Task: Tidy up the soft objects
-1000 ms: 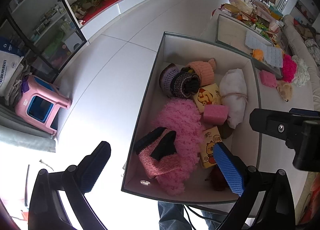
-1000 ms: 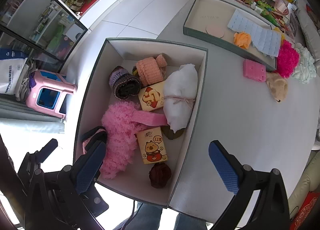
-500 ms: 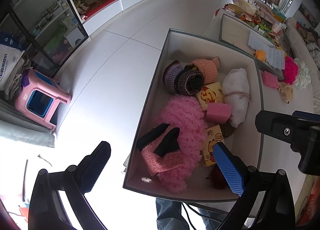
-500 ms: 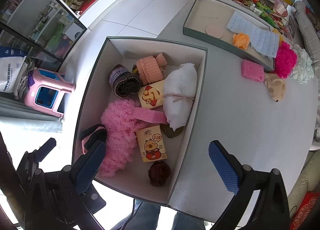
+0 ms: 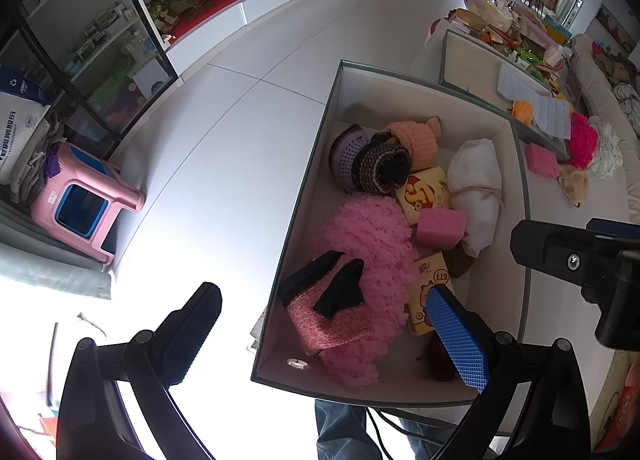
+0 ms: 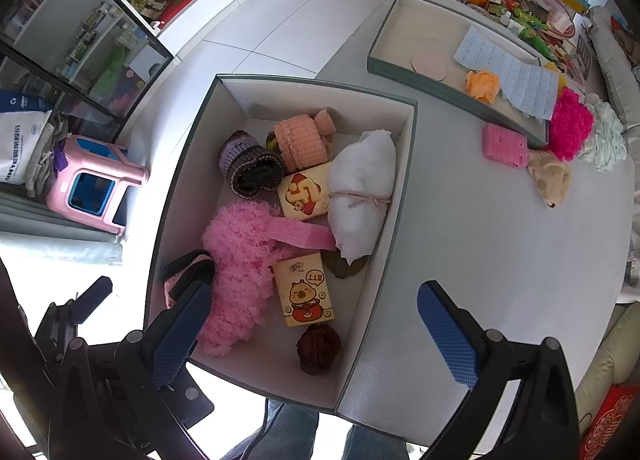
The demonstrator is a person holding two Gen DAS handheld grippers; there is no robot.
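Note:
A grey-rimmed box (image 6: 400, 188) (image 5: 520, 188) holds soft things: a fluffy pink cloth (image 6: 240, 252) (image 5: 368, 244), a pink-and-black knit piece (image 5: 328, 312), a pink sponge (image 6: 304, 234) (image 5: 440, 224), a white tied bundle (image 6: 362, 188) (image 5: 476, 188), knit hats (image 6: 300, 136), two tissue packs (image 6: 306, 294) and a dark red yarn ball (image 6: 318, 348). My left gripper (image 5: 320, 336) is open and empty above the box's near left corner. My right gripper (image 6: 316, 336) is open and empty above the box's near end. On the table lie a pink sponge (image 6: 504, 146), a tan plush (image 6: 550, 178) and a magenta pompom (image 6: 570, 124).
A shallow lid tray (image 6: 400, 40) with an orange cloth (image 6: 482, 84) and a blue mat (image 6: 512, 76) sits at the back right. A white-green cloth (image 6: 606, 140) lies far right. A pink stool (image 6: 92, 184) stands on the floor left. The right gripper's body (image 5: 580, 260) shows in the left wrist view.
Both grippers have drawn back and up a little from the box, so it looks slightly smaller. Both stay open and empty. The box's contents have not moved.

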